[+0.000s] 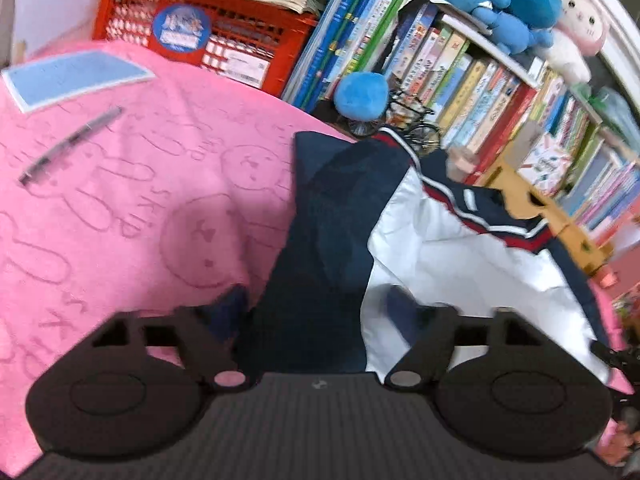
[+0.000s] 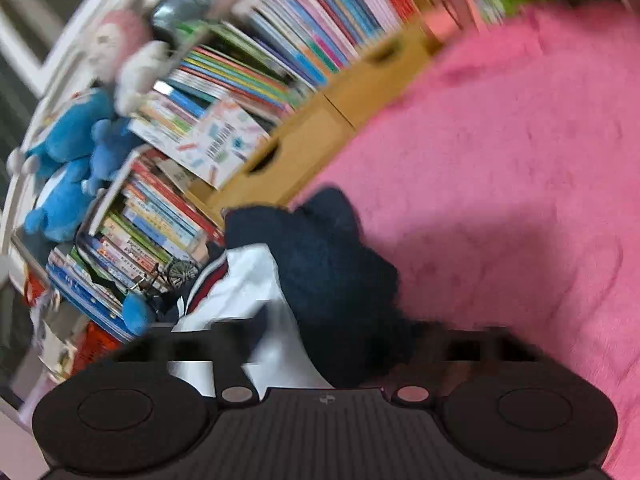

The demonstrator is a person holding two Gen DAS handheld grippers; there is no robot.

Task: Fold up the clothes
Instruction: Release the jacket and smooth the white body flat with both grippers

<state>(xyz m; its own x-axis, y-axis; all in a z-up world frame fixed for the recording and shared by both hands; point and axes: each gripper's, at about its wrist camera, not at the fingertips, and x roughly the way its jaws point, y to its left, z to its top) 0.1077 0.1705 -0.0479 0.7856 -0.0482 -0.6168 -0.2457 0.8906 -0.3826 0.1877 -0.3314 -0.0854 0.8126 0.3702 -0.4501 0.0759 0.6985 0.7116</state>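
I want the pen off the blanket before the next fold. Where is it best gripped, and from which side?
Grip the pen at mid-barrel, coming straight down with the fingers closing across its width. It lies flat and diagonal on the pink blanket, apart from the blue card and the jacket, so both long sides look free.

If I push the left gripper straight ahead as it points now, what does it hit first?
Most likely the navy-and-white jacket directly ahead of the left gripper, lying on the pink blanket. Depth is unclear.
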